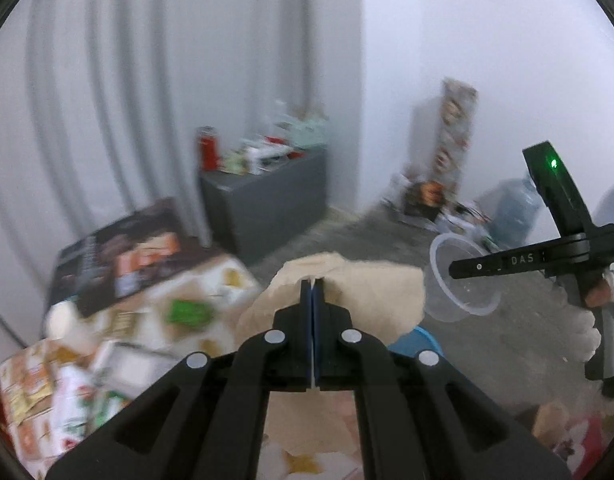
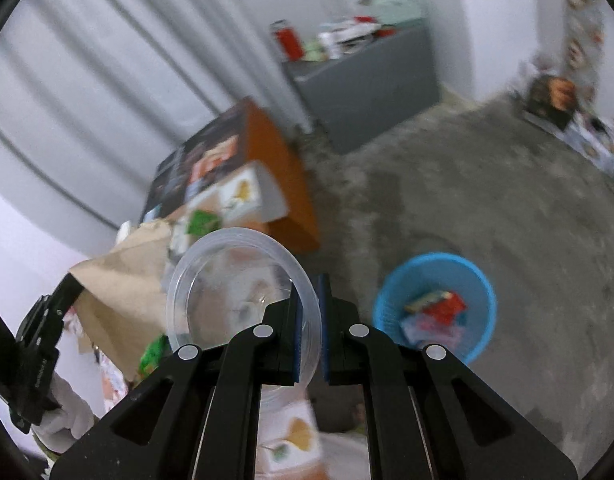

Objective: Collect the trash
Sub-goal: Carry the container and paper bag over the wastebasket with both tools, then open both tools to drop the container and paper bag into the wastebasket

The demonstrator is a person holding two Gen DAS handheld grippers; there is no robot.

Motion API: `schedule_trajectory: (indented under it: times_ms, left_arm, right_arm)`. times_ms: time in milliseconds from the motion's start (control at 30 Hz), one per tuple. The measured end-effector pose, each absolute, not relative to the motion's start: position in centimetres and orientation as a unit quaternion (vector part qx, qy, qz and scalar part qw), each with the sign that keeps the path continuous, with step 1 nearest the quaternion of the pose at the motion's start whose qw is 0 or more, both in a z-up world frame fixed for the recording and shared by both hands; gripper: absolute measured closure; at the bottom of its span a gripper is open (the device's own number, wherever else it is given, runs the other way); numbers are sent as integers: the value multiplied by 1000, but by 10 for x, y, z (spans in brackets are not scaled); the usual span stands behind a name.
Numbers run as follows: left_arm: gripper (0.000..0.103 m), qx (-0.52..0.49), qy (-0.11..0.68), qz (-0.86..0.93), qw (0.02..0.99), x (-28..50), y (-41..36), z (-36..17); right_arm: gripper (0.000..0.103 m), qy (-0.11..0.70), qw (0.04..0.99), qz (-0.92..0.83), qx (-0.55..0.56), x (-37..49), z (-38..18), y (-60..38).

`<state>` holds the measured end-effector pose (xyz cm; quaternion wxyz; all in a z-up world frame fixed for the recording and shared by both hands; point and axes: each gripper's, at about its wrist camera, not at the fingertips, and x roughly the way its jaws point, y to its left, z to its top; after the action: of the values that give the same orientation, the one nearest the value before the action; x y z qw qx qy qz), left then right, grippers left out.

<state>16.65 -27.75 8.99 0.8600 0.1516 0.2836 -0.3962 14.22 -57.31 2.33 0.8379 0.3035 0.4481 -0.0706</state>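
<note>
Left gripper (image 1: 313, 292): jaws pressed together on a crumpled sheet of brown paper (image 1: 371, 292), which bulges out past the fingertips on both sides, more of it to the right. In the right wrist view the same paper (image 2: 123, 292) hangs as a broad tan sheet from the left gripper's tip, at the lower left of frame.

Right gripper (image 2: 311, 308): jaws nearly closed, pinching the rim of a clear plastic cup (image 2: 243, 292) between the blue pads. The cup's mouth faces the camera and most of its body lies left of the fingers. From the left wrist view the cup (image 1: 463, 284) is held out just right of the paper, gripped at its rim by the right gripper (image 1: 453, 270) (a green light shows on that unit's body).

Blue basket (image 2: 435, 304): stands on the grey floor (image 2: 487, 184), below and right of the right gripper, well apart from the cup. It holds coloured wrappers, red among them. Only a sliver of the basket (image 1: 419, 344) shows under the paper in the left view.

Surroundings are blurred: a patterned table (image 1: 211, 292) with boxes lies left of both grippers; a grey cabinet (image 1: 267, 204) stands against the wall.
</note>
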Motion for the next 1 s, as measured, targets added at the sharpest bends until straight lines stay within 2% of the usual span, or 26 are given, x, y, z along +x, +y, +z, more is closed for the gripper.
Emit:
schedule_trajectory:
  times_ms: [267, 467, 633, 667, 700, 733, 800, 867, 1000]
  left_arm:
    - [103, 168, 365, -467, 788, 164, -391, 14]
    - [102, 173, 445, -476, 739, 174, -446, -58]
    - [101, 184, 489, -469, 712, 185, -483, -115]
    - [99, 187, 496, -466, 708, 186, -487, -123]
    - [91, 190, 506, -460, 704, 189, -492, -132]
    - [78, 189, 512, -457, 703, 191, -497, -140]
    - [65, 186, 514, -450, 707, 197, -500, -149]
    - [59, 179, 517, -444, 709, 200, -503, -155]
    - [51, 156, 519, -445, 713, 202, -498, -151]
  right_arm:
    - [97, 482, 801, -148, 323, 112, -39, -625]
    - [97, 524, 756, -186, 345, 112, -109, -654]
    - [93, 549, 722, -207, 367, 120, -164, -670]
    - [92, 552, 717, -211, 369, 123, -174, -671]
    - [90, 554, 714, -214, 370, 127, -181, -673]
    - [88, 556, 712, -215, 372, 130, -188, -675]
    - [75, 561, 700, -221, 383, 133, -207, -679]
    - [69, 565, 691, -229, 389, 134, -220, -681]
    - [64, 560, 687, -238, 397, 131, -228, -682]
